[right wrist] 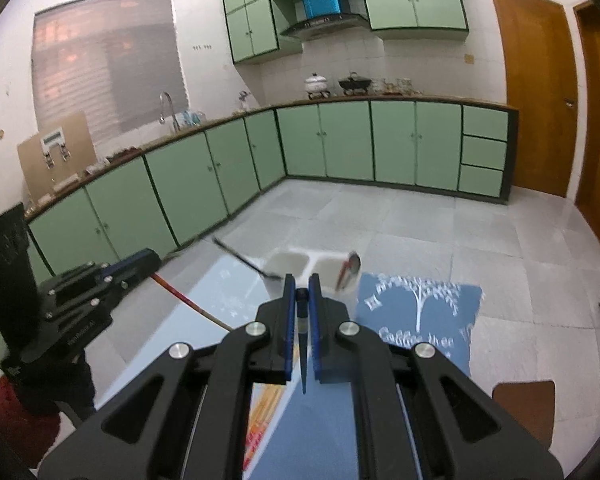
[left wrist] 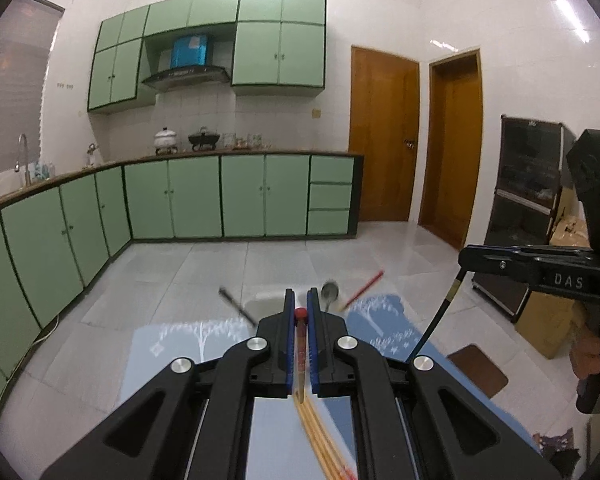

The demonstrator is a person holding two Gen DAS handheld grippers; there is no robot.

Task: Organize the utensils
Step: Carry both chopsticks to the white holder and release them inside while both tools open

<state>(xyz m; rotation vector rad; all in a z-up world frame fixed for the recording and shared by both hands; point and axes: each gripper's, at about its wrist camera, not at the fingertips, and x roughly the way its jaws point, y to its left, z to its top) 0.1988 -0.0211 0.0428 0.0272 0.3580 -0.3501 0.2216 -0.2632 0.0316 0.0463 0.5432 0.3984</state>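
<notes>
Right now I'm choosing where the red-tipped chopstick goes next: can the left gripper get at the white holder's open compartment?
Probably yes. The left gripper, shut on the red-tipped chopstick, faces the white holder, just ahead. A black utensil leans out of it to the left and a spoon stands to the right; between them the way looks free.

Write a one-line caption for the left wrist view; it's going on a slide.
Left gripper shut on a red-tipped chopstick above the white utensil holder, right gripper alongside.

Dim, even indoor light, glare on the glossy wall tiles (left wrist: 572, 12), fisheye-bent edges, motion-blurred utensils.
</notes>
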